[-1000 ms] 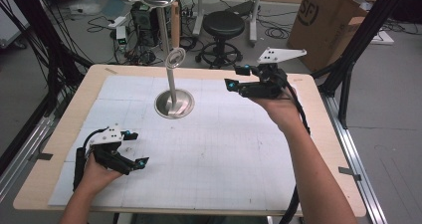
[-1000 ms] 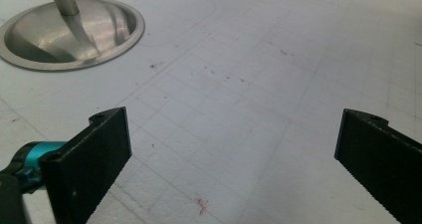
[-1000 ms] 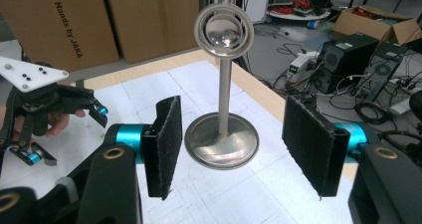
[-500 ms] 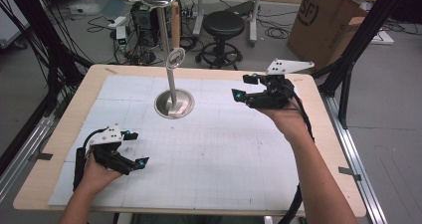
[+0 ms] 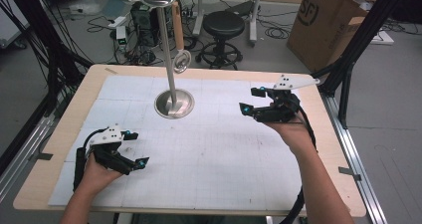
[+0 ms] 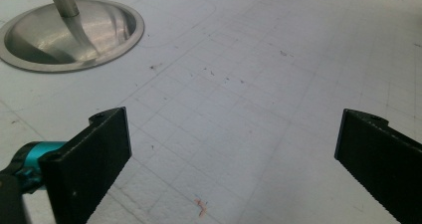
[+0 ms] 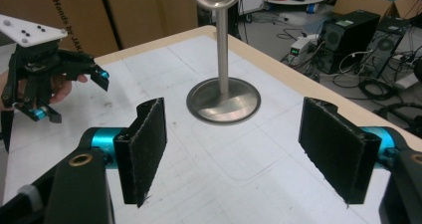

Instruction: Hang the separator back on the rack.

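A metal stand rises from a round base (image 5: pixel 173 104) on the white grid mat, and a small ring (image 5: pixel 182 60) hangs from its pole (image 5: pixel 165 40). My left gripper (image 5: pixel 135 147) rests at the near left of the mat. It is open in the left gripper view (image 6: pixel 234 149), with bare mat between its jaws and the base (image 6: pixel 69 35) ahead. My right gripper (image 5: pixel 248 99) hovers right of the stand, pointing at it. Its jaws have just been opening and stand apart with nothing between them (image 7: pixel 234 149). The base (image 7: pixel 224 102) and the other gripper (image 7: pixel 54 89) lie beyond.
The mat (image 5: pixel 199 184) lies on a wooden table (image 5: pixel 318 149). Beyond the far edge stand a black stool (image 5: pixel 224 25), a cardboard box (image 5: pixel 328 20) and a computer tower (image 5: pixel 144 17) among floor cables. Black frame posts (image 5: pixel 363 35) rise at the right.
My right gripper has sunk and drawn back from the stand toward the near right, its jaws spreading wider. The left hand has kept still.
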`<state>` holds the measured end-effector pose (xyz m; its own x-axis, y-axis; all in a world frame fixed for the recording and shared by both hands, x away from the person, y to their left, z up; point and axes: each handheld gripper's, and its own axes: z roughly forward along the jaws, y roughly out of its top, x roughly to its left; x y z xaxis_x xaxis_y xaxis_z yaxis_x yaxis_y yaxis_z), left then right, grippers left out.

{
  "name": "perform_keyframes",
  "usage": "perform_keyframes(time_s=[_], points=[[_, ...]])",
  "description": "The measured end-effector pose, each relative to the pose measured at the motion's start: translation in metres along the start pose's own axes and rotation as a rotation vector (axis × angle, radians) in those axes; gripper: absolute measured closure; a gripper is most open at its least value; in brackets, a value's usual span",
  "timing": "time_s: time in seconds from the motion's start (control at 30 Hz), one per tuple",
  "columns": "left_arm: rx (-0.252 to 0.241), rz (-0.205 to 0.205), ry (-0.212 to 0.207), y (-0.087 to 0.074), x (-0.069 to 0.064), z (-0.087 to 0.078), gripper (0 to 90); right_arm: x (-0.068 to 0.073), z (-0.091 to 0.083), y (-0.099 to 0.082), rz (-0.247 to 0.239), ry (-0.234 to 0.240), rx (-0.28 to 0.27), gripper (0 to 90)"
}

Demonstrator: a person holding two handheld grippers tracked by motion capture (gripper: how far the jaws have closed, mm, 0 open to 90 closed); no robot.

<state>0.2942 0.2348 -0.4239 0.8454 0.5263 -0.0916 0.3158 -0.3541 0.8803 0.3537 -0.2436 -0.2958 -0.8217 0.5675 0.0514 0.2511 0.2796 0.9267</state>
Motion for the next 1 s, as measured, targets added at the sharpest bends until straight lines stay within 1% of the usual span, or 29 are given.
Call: perform_keyframes(time_s=[0.37, 0.63, 0.73, 0.93, 1.0], points=[[-0.003, 0.0, 0.003, 0.0, 0.0, -0.001, 1.9, -0.003, -0.003, -0.025, 0.026, 0.0, 0.009, 22.5], [-0.001, 0.002, 0.0, 0.0, -0.001, 0.0, 1.8, -0.006, -0.005, -0.046, 0.064, 0.011, 0.018, 20.9], [0.0, 0.001, 0.001, 0.0, -0.001, 0.0, 1.9, -0.007, -0.006, -0.054, 0.072, 0.014, 0.013, 20.8], [0.002, 0.002, -0.003, 0.0, -0.002, 0.001, 1.9, -0.008, -0.009, -0.069, 0.095, 0.008, 0.024, 20.0], [0.001, 0.001, -0.001, 0.0, -0.002, 0.001, 1.9, -0.008, -0.009, -0.074, 0.096, 0.004, 0.025, 19.7]])
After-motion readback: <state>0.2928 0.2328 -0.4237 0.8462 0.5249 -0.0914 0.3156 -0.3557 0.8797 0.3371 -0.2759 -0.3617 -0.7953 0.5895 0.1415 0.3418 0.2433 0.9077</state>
